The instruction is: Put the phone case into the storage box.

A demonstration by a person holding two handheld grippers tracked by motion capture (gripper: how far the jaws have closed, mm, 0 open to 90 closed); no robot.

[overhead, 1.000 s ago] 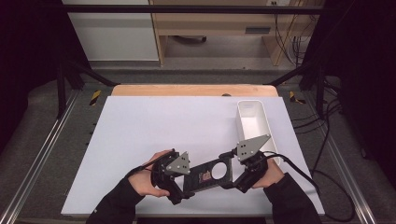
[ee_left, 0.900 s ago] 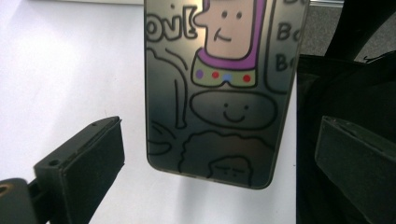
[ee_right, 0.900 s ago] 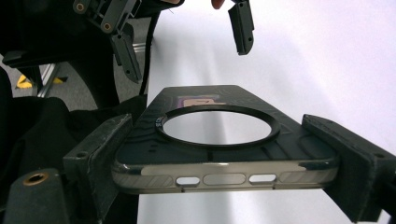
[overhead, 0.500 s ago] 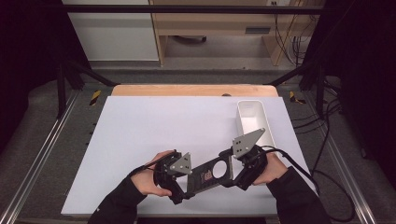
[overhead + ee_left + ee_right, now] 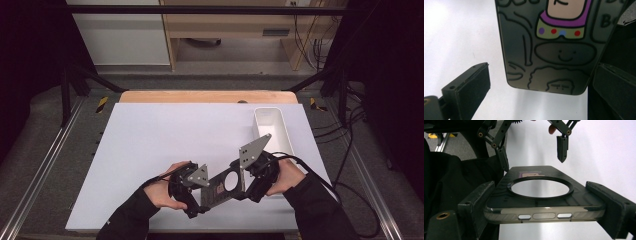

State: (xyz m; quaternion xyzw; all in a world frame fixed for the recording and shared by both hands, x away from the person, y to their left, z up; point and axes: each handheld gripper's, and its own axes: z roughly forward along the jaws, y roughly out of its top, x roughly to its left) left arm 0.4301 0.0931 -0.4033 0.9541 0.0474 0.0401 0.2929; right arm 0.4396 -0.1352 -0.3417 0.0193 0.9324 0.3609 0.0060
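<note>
A dark see-through phone case point(image 5: 223, 186) with cartoon drawings and a round ring cut-out hangs just above the white table top near its front edge. My right gripper point(image 5: 246, 181) is shut on the case's two long sides close to one end point(image 5: 544, 213). In the right gripper view its jaws press both edges. My left gripper point(image 5: 196, 196) stands open around the other end point(image 5: 549, 62). Its left pad point(image 5: 471, 85) is well clear of the case, and its right pad point(image 5: 614, 87) sits right beside the case edge. Both of its fingers point(image 5: 562, 147) show spread wider than the case.
A white oblong tray point(image 5: 272, 131) stands on the table at the right, just beyond my right hand. The white table top point(image 5: 170, 135) stretches away to the left and back. A wooden strip point(image 5: 205, 96) marks its far edge, with metal rails along both sides.
My right gripper has risen a little and shifted to the right, carrying its end of the case. The case now slants up toward the right. My left hand has barely moved.
</note>
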